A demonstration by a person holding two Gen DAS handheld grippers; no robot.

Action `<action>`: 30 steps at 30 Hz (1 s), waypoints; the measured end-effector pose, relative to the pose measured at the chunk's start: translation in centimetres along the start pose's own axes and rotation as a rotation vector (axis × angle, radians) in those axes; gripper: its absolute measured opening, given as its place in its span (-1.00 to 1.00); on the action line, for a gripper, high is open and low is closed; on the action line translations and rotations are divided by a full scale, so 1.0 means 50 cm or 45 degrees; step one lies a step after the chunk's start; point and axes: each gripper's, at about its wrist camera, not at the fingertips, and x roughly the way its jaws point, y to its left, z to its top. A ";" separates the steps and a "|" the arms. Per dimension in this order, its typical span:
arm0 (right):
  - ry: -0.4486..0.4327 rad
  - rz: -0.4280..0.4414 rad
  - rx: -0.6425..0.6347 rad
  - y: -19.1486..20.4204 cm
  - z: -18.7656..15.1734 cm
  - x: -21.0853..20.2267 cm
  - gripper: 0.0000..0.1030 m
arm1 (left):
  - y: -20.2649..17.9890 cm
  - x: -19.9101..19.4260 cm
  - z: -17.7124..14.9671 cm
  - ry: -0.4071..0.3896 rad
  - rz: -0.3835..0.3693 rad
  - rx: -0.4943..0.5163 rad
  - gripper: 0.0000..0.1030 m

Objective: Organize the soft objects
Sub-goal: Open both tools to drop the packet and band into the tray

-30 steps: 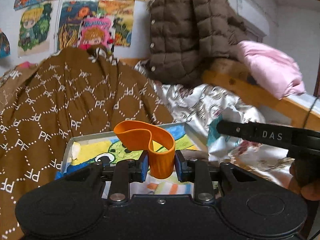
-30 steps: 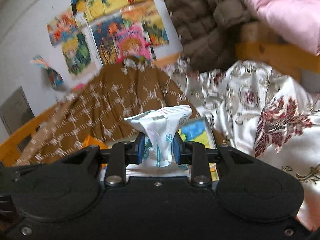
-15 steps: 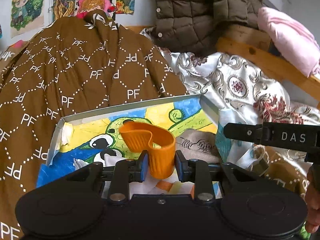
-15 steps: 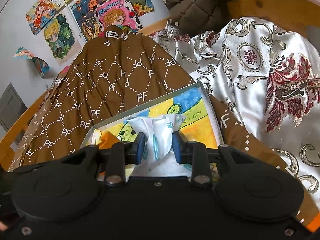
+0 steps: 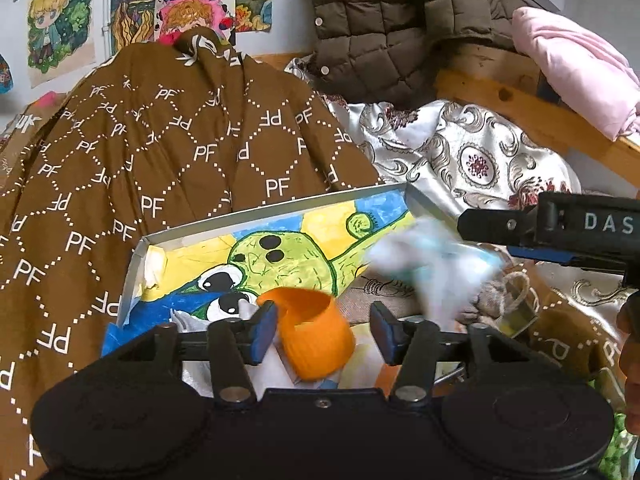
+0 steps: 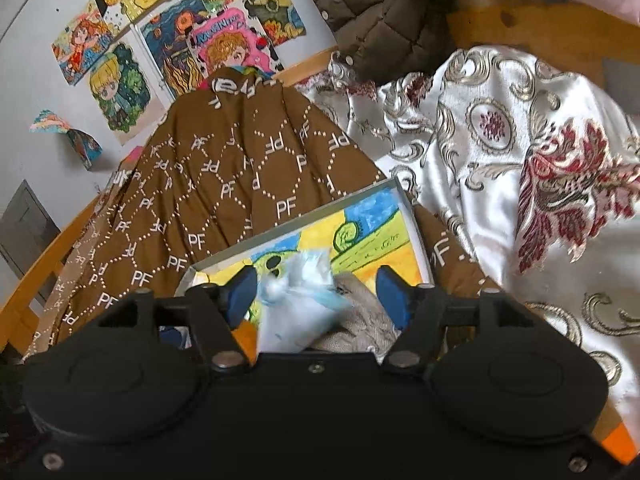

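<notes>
My left gripper (image 5: pixel 323 333) is open over a shallow box (image 5: pixel 256 213) lined with a cartoon drawing. An orange rubbery band (image 5: pixel 316 338) drops blurred between its spread fingers, free of both pads. My right gripper (image 6: pixel 316 294) is open too, above the same box (image 6: pixel 412 216). A white and blue soft packet (image 6: pixel 298 308) falls loose between its fingers onto a beige cloth item (image 6: pixel 360 312). In the left wrist view that packet (image 5: pixel 436 266) is a blur under the right gripper's finger (image 5: pixel 520 226), with the beige item (image 5: pixel 384 288) below it.
The box rests on a brown quilt (image 5: pixel 160 152) printed with PF. A silver brocade cloth (image 5: pixel 472 160) lies to the right, with a wooden bed rail (image 5: pixel 520 108), a brown padded jacket (image 5: pixel 392 20) and pink bedding (image 5: pixel 572 60) behind. Drawings (image 5: pixel 120 4) cover the wall.
Both grippers lowered toward the box, then opened. The orange band and the white and blue packet, held a moment ago, now fall free into the box.
</notes>
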 end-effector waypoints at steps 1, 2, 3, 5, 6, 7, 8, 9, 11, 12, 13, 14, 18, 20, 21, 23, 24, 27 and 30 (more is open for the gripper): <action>-0.008 0.002 -0.005 0.001 0.003 -0.008 0.22 | -0.001 -0.007 0.001 -0.007 0.001 -0.008 0.15; -0.019 0.005 -0.010 0.002 0.006 -0.017 0.29 | -0.002 -0.013 0.002 -0.014 0.001 -0.016 0.17; -0.030 0.009 -0.011 0.002 0.010 -0.028 0.32 | -0.003 -0.022 0.003 -0.022 0.004 -0.024 0.22; -0.055 0.018 -0.012 0.004 0.017 -0.050 0.43 | -0.007 -0.042 0.005 -0.045 0.016 -0.030 0.26; -0.069 0.023 -0.015 0.005 0.022 -0.063 0.46 | -0.009 -0.053 0.007 -0.059 0.022 -0.032 0.30; -0.085 0.025 -0.021 0.006 0.026 -0.078 0.55 | -0.010 -0.066 0.009 -0.076 0.028 -0.035 0.36; -0.102 0.025 -0.028 0.009 0.029 -0.093 0.63 | -0.011 -0.080 0.011 -0.095 0.033 -0.042 0.38; -0.116 0.028 -0.037 0.010 0.032 -0.109 0.67 | -0.011 -0.097 0.013 -0.117 0.037 -0.050 0.41; -0.146 0.035 -0.060 0.019 0.037 -0.141 0.74 | -0.012 -0.130 0.016 -0.160 0.037 -0.067 0.46; -0.160 0.035 -0.072 0.024 0.040 -0.158 0.77 | -0.013 -0.149 0.017 -0.183 0.040 -0.075 0.49; -0.176 0.036 -0.089 0.031 0.042 -0.175 0.83 | -0.013 -0.168 0.018 -0.205 0.044 -0.081 0.52; -0.194 0.039 -0.110 0.038 0.042 -0.192 0.86 | -0.015 -0.189 0.018 -0.231 0.048 -0.087 0.53; -0.255 0.059 -0.173 0.066 0.045 -0.267 0.97 | -0.019 -0.270 0.012 -0.324 0.062 -0.123 0.67; -0.290 0.077 -0.188 0.077 0.039 -0.305 0.98 | -0.021 -0.310 0.004 -0.367 0.073 -0.132 0.74; -0.309 0.082 -0.192 0.083 0.033 -0.325 0.98 | -0.024 -0.331 -0.003 -0.390 0.083 -0.129 0.79; -0.345 0.082 -0.201 0.091 0.015 -0.358 0.98 | -0.030 -0.364 -0.019 -0.420 0.104 -0.119 0.85; -0.351 0.085 -0.208 0.096 0.005 -0.375 0.98 | -0.032 -0.382 -0.029 -0.431 0.113 -0.117 0.86; -0.367 0.093 -0.222 0.108 -0.019 -0.411 0.98 | -0.035 -0.429 -0.059 -0.453 0.110 -0.121 0.90; -0.363 0.108 -0.237 0.119 -0.044 -0.447 0.99 | -0.033 -0.477 -0.092 -0.476 0.102 -0.135 0.97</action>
